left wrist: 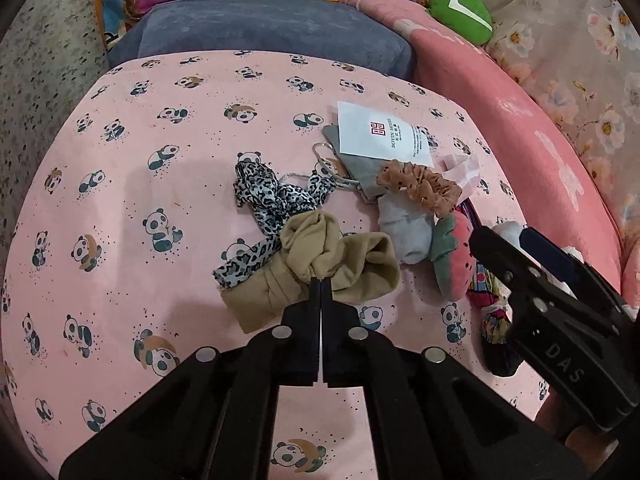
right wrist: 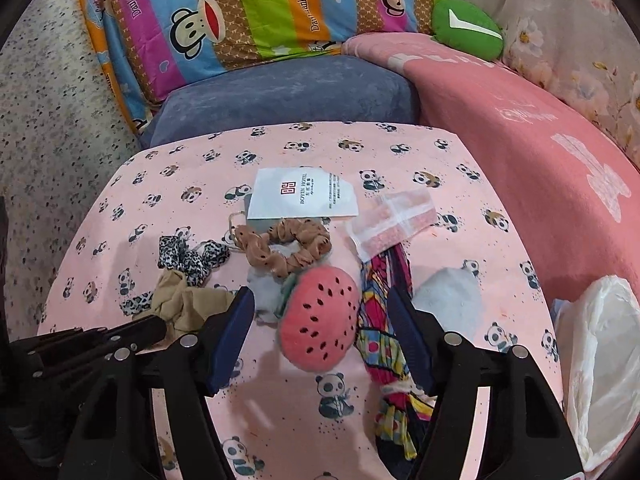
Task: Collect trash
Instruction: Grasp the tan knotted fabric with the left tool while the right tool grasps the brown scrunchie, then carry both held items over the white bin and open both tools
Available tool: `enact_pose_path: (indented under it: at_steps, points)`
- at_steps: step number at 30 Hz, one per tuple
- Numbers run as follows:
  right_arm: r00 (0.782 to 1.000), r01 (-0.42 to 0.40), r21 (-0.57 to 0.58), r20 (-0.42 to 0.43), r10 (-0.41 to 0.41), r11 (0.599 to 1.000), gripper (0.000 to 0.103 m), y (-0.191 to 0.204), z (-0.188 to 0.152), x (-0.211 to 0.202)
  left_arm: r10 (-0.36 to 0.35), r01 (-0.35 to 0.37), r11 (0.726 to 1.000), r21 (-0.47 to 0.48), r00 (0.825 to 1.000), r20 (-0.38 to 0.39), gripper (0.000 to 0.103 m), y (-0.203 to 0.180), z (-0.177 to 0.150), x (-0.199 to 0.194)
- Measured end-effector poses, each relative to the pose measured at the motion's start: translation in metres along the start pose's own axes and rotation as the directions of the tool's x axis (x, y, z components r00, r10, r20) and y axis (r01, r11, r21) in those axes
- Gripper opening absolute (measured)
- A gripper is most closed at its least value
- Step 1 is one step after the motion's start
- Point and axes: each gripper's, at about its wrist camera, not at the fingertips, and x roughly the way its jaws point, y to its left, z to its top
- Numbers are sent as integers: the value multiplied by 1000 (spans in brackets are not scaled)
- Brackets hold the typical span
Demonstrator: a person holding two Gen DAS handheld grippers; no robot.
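Note:
A pile of small items lies on a pink panda-print cloth (left wrist: 120, 184). My left gripper (left wrist: 321, 280) is shut, its tips pinching the tan sock (left wrist: 320, 264) beside a leopard-print scarf (left wrist: 272, 196). My right gripper (right wrist: 320, 308) is open, its blue pads on either side of a pink watermelon plush (right wrist: 318, 320). A white hotel paper packet (right wrist: 300, 194), a brown scrunchie (right wrist: 288, 248), a clear plastic wrapper (right wrist: 394, 216), a colourful patterned cloth bundle (right wrist: 388, 328) and a grey sock (left wrist: 404, 228) lie around it. The right gripper also shows in the left wrist view (left wrist: 504, 236).
A blue-grey cushion (right wrist: 280, 92) and a striped monkey-print pillow (right wrist: 248, 8) lie behind. A pink blanket (right wrist: 540, 140) and green plush (right wrist: 468, 28) are at the right. A white plastic bag (right wrist: 600, 360) sits at the right edge.

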Motion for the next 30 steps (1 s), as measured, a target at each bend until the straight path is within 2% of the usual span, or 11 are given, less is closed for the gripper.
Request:
enact_pose_path:
  at_steps: [6, 8, 10, 11, 13, 16, 19, 24, 29, 30]
  points:
    - [999, -40, -11, -12, 40, 999, 58, 14, 21, 20, 3, -3, 1000, -10, 1000, 17, 1, 14, 5, -8]
    - [999, -45, -21, -21, 44, 999, 56, 20, 26, 28, 19, -18, 1000, -16, 999, 26, 12, 21, 5, -9]
    - [998, -46, -37, -34, 45, 998, 49, 27, 29, 37, 45, -44, 999, -23, 998, 34, 44, 29, 5, -10]
    - [998, -45, -47, -44, 43, 998, 45, 29, 29, 42, 55, -54, 998, -29, 998, 41, 48, 33, 4, -10]
    - [997, -48, -59, -67, 44, 997, 24, 32, 27, 51, 56, -54, 998, -37, 998, 42, 59, 39, 2, -8]
    - [995, -62, -51, -78, 58, 997, 11, 32, 22, 53, 49, -47, 998, -41, 998, 40, 71, 42, 0, -4]
    - [996, -64, -57, -63, 60, 996, 8, 31, 17, 44, 31, -30, 1000, -8, 999, 34, 77, 35, -2, 6]
    - [997, -66, -38, -33, 64, 997, 8, 21, 13, 23, -5, 5, 1000, 4, 1000, 13, 77, 24, -3, 24]
    - [998, -71, 15, 1, 71, 997, 8, 4, 10, -2, -29, 29, 1000, 5, 999, 19, 76, 12, -3, 34]
    - [997, -71, 20, 6, 71, 997, 8, 1, 9, -7, -26, 25, 1000, 9, 1000, 18, 70, 9, -3, 36]
